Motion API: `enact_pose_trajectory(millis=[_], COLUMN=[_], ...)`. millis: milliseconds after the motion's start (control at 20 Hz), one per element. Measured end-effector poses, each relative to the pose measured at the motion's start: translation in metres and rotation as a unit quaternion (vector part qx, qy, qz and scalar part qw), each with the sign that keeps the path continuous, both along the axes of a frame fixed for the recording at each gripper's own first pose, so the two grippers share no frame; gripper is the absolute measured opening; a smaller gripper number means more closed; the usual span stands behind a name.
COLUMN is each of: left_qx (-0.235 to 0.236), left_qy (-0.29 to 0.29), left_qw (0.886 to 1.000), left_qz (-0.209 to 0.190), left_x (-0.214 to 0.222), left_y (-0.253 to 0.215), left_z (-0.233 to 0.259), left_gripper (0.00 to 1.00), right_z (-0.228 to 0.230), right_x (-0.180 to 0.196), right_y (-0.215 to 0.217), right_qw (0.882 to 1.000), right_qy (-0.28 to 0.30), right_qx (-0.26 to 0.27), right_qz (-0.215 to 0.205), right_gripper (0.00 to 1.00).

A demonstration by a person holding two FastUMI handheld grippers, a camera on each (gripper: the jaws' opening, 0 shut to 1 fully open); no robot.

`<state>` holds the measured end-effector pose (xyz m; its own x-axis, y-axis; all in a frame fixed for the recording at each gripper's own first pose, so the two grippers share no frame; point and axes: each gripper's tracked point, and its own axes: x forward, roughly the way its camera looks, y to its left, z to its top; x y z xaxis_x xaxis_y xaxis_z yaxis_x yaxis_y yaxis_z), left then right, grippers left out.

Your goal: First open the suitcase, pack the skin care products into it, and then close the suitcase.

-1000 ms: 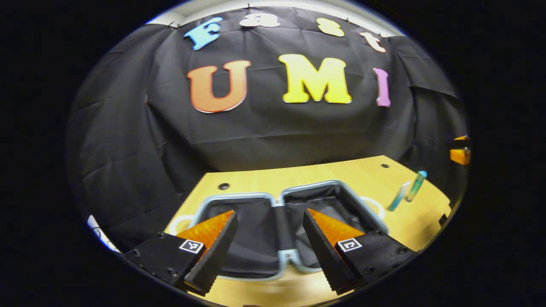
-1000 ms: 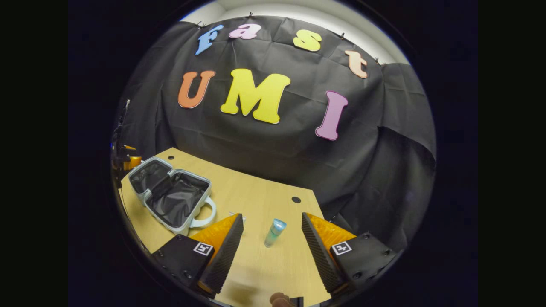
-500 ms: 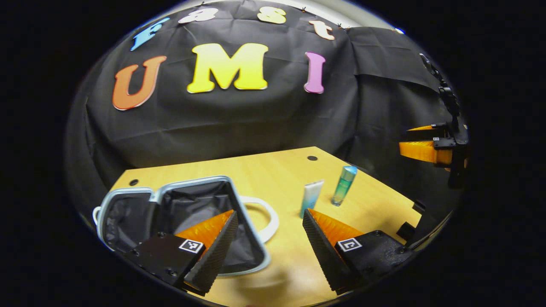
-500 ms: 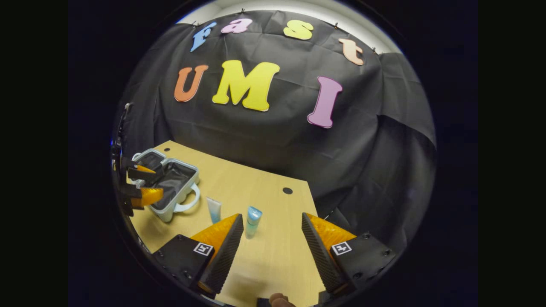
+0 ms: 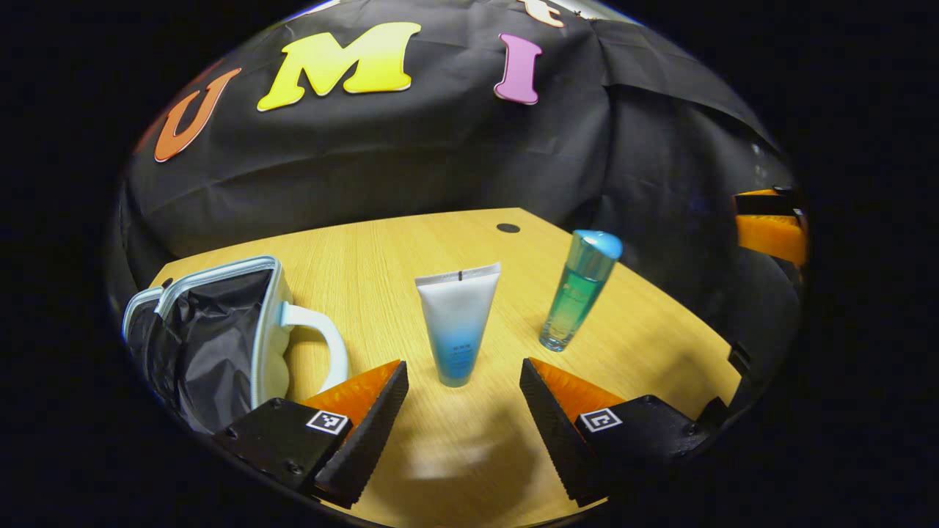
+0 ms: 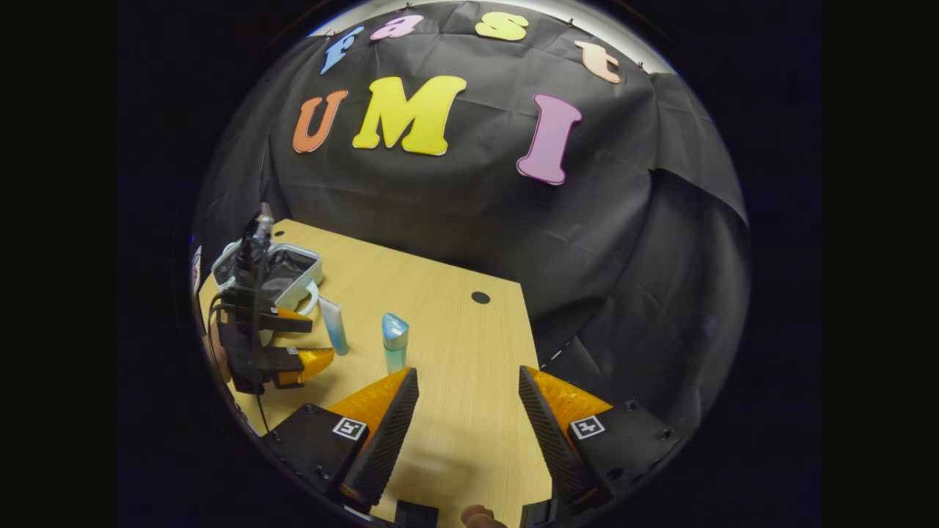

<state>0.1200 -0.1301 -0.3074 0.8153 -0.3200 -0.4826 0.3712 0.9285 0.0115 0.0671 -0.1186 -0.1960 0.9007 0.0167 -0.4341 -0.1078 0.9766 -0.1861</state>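
Observation:
A small pale suitcase (image 5: 268, 323) lies open on the table at the left, its black lining showing and a white handle (image 5: 326, 345) facing the products. A white-and-blue tube (image 5: 456, 323) stands cap down just beyond my left gripper (image 5: 462, 367), which is open and lined up with it. A green bottle with a blue cap (image 5: 579, 293) stands to the tube's right. In the right gripper view, the suitcase (image 6: 293, 290), tube (image 6: 334, 326) and bottle (image 6: 394, 341) sit to the left. My right gripper (image 6: 468, 374) is open over bare table, nothing between its fingers. The left gripper (image 6: 304, 341) hovers by the tube.
The wooden table (image 6: 455, 345) has a dark round hole (image 6: 480, 297) near its far edge, and its right edge drops off close to my right gripper. Black cloth hangs behind and to the right. The right gripper (image 5: 770, 227) shows at the far right of the left gripper view.
My left gripper has swung right, from over the open suitcase to facing the tube, and come closer to it. My right gripper has drifted right, leaving the bottle off to its left.

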Motion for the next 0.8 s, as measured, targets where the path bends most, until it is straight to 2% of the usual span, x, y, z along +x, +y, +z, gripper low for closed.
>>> enact_pose_trajectory(millis=[150, 200, 350, 400, 500, 550, 600, 800], left_qx=[0.002, 0.003, 0.007, 0.006, 0.005, 0.005, 0.001, -0.017], left_qy=[0.01, 0.012, 0.011, 0.013, 0.018, 0.023, 0.025, 0.029], left_qw=[1.0, 1.0, 0.999, 0.999, 0.999, 0.999, 0.999, 0.999], left_qz=[0.022, 0.027, 0.04, 0.04, 0.039, 0.035, 0.033, 0.035], left_x=[0.02, 0.025, 0.034, 0.034, 0.035, 0.033, 0.031, 0.014], left_y=[-0.005, -0.005, -0.006, -0.007, -0.011, -0.013, -0.015, -0.02], left_z=[-0.013, -0.015, -0.019, -0.02, -0.02, -0.02, -0.019, 0.004], left_gripper=[0.98, 0.94, 0.68, 0.54, 0.5, 0.56, 0.48, 0.44], right_z=[-0.012, -0.015, -0.026, -0.031, -0.037, -0.041, -0.044, -0.06], right_x=[0.004, 0.004, 0.006, 0.006, 0.009, 0.01, 0.013, 0.034], right_y=[-0.014, -0.019, -0.03, -0.031, -0.022, -0.017, -0.01, 0.03], right_qw=[1.0, 1.0, 1.0, 0.999, 0.998, 0.998, 0.998, 0.995], right_qy=[0.013, 0.016, 0.03, 0.036, 0.047, 0.049, 0.049, 0.05], right_qx=[-0.004, -0.002, 0.004, 0.01, 0.032, 0.039, 0.042, 0.06], right_qz=[0.004, 0.003, 0.001, 0.001, 0.012, 0.019, 0.027, 0.066], right_gripper=[0.82, 0.82, 0.81, 0.82, 0.82, 0.82, 0.81, 0.82])
